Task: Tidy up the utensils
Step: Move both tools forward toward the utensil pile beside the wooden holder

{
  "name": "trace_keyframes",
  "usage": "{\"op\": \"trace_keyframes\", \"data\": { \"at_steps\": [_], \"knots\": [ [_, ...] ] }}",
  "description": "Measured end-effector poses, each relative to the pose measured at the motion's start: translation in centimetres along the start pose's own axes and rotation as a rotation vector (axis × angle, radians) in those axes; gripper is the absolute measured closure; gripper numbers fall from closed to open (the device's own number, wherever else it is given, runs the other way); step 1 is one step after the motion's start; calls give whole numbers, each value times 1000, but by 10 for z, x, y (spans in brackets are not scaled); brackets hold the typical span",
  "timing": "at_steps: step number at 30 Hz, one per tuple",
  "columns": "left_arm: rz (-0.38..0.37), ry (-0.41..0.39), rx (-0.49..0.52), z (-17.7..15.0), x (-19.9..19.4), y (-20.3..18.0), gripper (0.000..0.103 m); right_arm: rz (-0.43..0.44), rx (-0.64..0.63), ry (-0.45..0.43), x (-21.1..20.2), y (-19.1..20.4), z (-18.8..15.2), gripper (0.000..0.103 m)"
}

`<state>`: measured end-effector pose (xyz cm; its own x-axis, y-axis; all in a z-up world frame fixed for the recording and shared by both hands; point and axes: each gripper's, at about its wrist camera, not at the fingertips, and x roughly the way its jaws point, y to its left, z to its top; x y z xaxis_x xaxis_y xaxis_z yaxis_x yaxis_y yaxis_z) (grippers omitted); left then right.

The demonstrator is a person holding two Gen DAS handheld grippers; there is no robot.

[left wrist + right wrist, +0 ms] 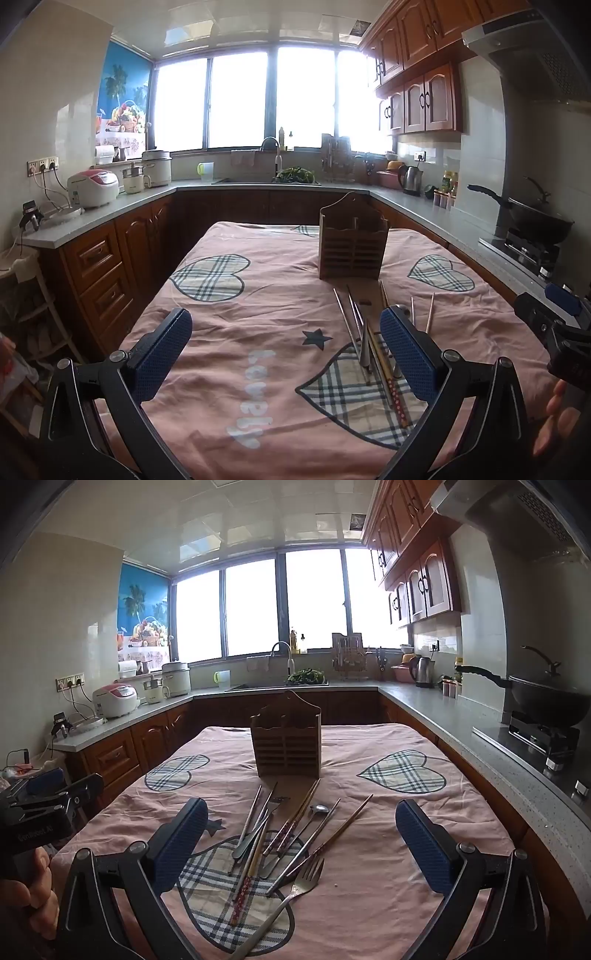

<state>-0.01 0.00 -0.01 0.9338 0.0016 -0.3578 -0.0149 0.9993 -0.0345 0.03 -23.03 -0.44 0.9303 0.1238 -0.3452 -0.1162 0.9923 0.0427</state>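
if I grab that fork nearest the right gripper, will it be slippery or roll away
The fork looks like polished metal, so probably slick against the pads. Its flat handle lies on the soft tablecloth, so rolling seems unlikely. It looks rigid, and thin, so pinching it off cloth may be fiddly.

A wooden utensil holder is standing upright on the cloth-covered table, with a loose heap of utensils lying just in front of it. A fork is lying nearest the camera, at the heap's near edge. Counters are wrapping around the table on three sides: a rice cooker sitting on the left, a sink behind, a wok resting on the stove at right.
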Motion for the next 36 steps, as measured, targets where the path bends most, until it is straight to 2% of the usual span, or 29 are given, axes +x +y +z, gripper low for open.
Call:
{"op": "trace_keyframes", "data": {
  "at_steps": [23, 27, 36],
  "knots": [
    [-3, 0, 0, -4, -7, 4, 0, 12, 3, -2, 1, -2, 0, 1],
    [-1, 6, -1, -10, 3, 8, 0, 16, 5, 3, 3, -3, 0, 1],
    [-9, 57, -10, -2, 20, 6, 0, 34, 20, 35, 16, -8, 1, 1]
  ]
}}
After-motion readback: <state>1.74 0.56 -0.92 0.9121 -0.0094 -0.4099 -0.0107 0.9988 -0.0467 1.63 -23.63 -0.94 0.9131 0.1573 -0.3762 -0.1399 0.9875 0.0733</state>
